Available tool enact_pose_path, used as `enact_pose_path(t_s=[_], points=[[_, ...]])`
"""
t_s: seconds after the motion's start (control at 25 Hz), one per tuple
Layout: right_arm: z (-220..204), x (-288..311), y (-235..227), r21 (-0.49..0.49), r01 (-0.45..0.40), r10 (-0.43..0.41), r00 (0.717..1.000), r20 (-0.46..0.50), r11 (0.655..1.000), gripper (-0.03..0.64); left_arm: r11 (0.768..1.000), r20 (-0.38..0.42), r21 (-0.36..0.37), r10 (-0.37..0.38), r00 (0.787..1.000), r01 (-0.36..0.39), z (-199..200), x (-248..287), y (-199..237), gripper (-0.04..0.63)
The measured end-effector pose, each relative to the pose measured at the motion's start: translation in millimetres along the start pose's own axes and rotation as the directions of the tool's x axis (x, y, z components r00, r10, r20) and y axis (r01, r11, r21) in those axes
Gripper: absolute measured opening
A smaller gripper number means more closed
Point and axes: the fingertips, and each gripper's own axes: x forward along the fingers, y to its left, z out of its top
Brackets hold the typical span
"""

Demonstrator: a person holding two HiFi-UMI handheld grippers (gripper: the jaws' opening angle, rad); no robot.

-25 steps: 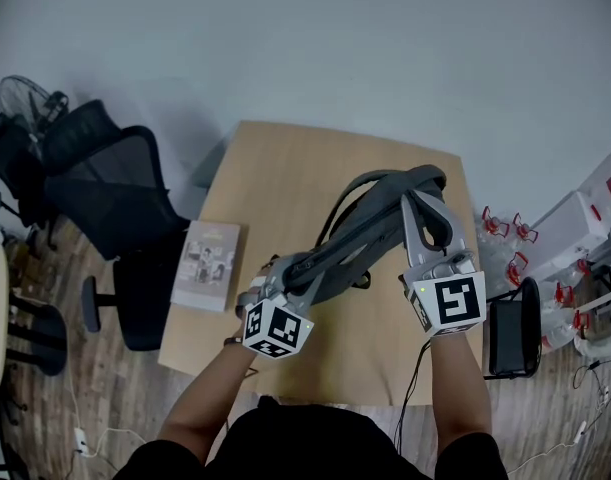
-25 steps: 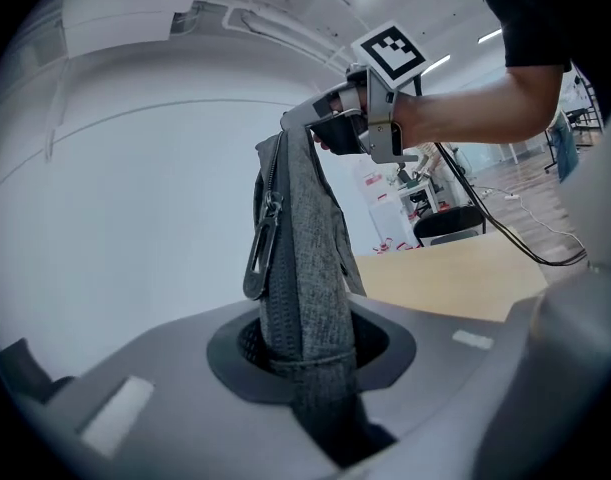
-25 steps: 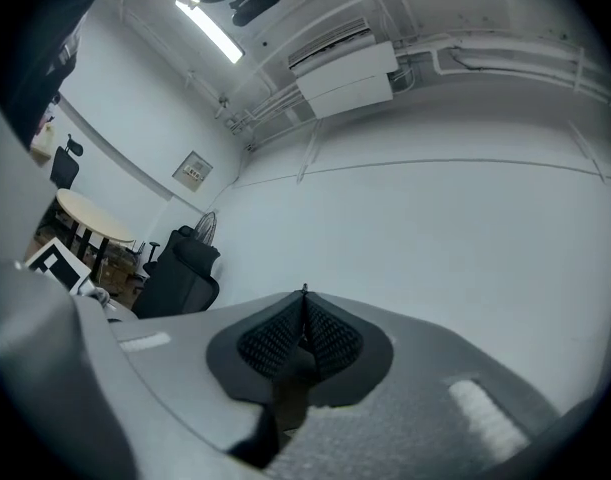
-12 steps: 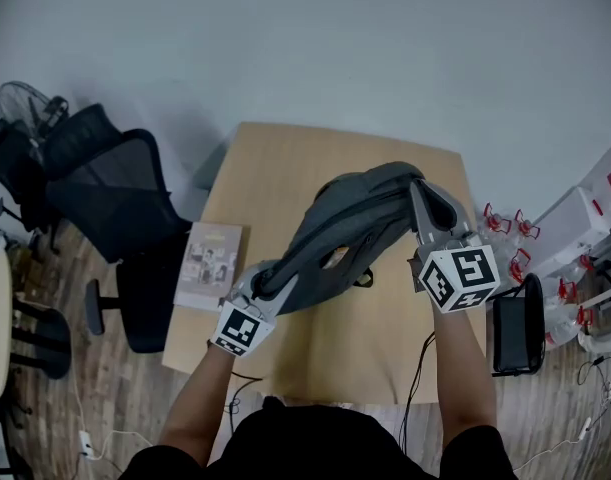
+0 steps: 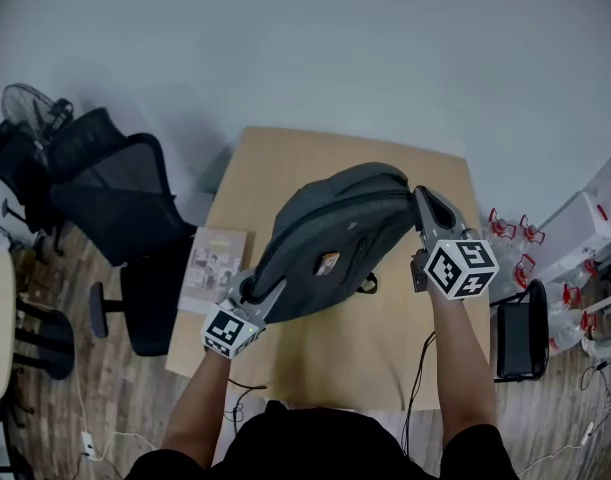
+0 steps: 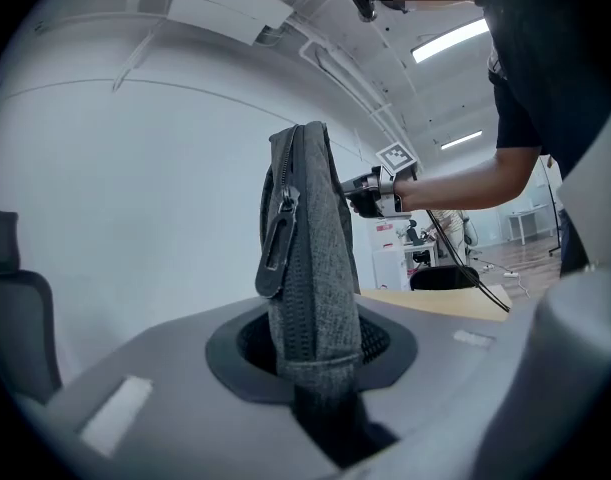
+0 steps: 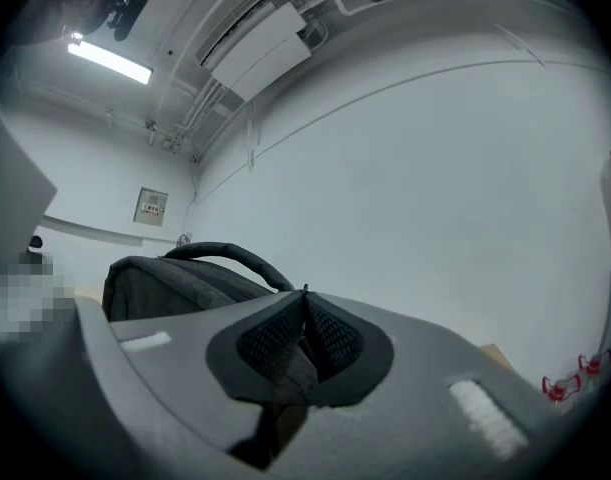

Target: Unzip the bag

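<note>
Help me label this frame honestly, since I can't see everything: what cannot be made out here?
- Right gripper view: the right gripper is shut on a thin dark part of the bag; its own pads hide whether that is a zipper pull or fabric.
- Head view: the bag's zipper cannot be picked out on the dark fabric.
- Head view: the booklet print is too small to read.

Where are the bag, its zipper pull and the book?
bag (image 5: 330, 230): head view, on its grey side panel.
zipper pull (image 6: 276, 243): left gripper view, halfway along the dark tab.
book (image 5: 213, 268): head view, middle of its cover.
</note>
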Motion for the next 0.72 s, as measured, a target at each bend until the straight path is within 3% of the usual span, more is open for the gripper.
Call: enact_pose_path(t_s=[0.36,0.72], points=[[-29.4,17.2,-18.4,0.216,-0.031,0.031,1.000,0.001,0.976,0.015,0.998,0.005,-0.067,0.023,1.000,-0.022,-9.5,-1.9,16.7,0.121],[-66.2,22.5,-39.8,0.353,-0.015,0.023,1.000,-0.018,0.935,0.017,0.996,0.008,-0.082,0.031,0.999,-0.031,-16.0,-2.8,25.4,0.121]])
